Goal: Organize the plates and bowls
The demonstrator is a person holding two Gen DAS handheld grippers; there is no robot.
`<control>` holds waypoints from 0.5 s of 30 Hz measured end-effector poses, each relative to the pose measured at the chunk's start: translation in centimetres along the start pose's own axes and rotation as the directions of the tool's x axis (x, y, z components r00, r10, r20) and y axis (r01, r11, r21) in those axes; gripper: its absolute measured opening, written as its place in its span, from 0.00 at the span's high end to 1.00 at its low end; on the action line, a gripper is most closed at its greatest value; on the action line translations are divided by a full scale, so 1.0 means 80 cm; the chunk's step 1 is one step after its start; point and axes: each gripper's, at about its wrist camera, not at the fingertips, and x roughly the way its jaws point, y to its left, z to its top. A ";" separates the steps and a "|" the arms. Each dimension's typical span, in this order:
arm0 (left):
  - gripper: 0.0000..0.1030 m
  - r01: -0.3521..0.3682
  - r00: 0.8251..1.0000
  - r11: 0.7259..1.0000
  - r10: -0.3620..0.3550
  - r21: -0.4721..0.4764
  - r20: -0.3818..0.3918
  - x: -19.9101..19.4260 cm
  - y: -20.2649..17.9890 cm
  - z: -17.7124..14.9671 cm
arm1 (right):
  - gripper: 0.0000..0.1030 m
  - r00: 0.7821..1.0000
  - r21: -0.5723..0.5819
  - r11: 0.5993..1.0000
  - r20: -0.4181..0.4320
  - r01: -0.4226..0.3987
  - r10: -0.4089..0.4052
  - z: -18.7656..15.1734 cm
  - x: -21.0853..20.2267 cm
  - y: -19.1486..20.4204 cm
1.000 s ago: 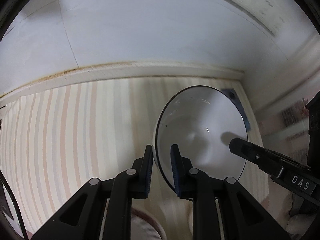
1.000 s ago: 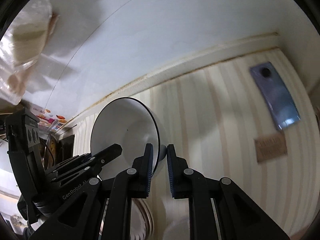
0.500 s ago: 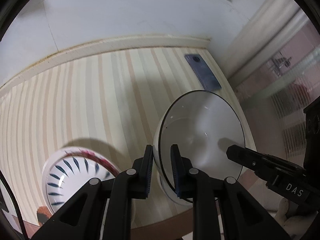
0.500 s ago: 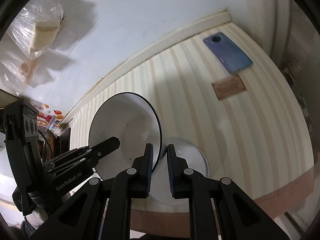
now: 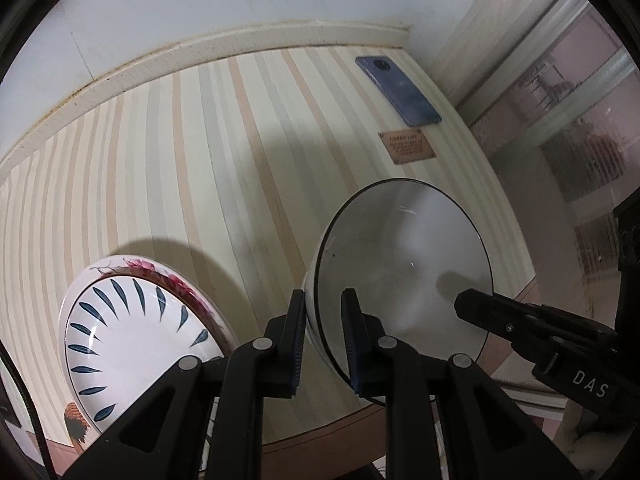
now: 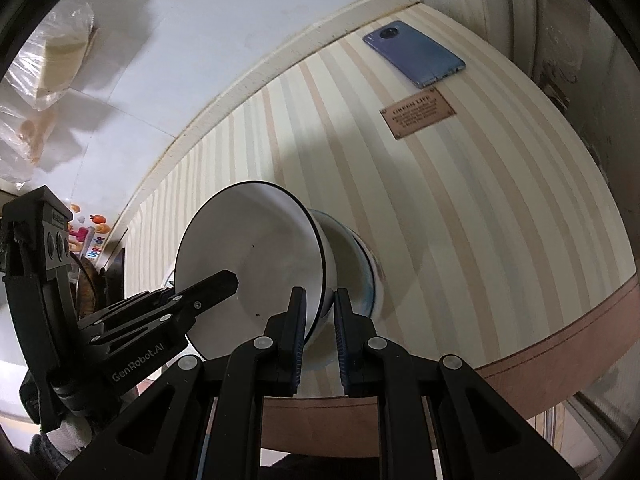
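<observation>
A white bowl with a thin dark rim is held tilted above the striped table. My left gripper is shut on its near rim. My right gripper is shut on the opposite rim of the same bowl. The right gripper's finger shows in the left wrist view, and the left gripper's finger shows in the right wrist view. A second white bowl sits on the table just beyond and under the held one. A white plate with blue leaf marks and a pink rim pattern lies at the left.
A blue phone lies near the back right corner of the table, with a small brown label beside it. The table's brown front edge is close. A white wall runs behind, with a plastic bag at the left.
Both grippers have carried the bowl back and down toward the table's front edge. The patterned plate and the second bowl have come into view.
</observation>
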 end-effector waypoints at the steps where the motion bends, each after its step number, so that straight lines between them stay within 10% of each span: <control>1: 0.85 -0.003 1.000 1.000 0.003 0.005 -0.004 0.003 -0.001 -0.001 | 0.85 1.000 0.006 1.000 -0.004 -0.001 0.001 -0.002 0.002 -0.003; 15: 0.85 -0.039 0.999 0.998 0.040 0.048 -0.010 0.014 -0.007 -0.003 | 0.84 1.000 0.015 1.000 -0.019 0.018 -0.018 -0.002 0.011 -0.005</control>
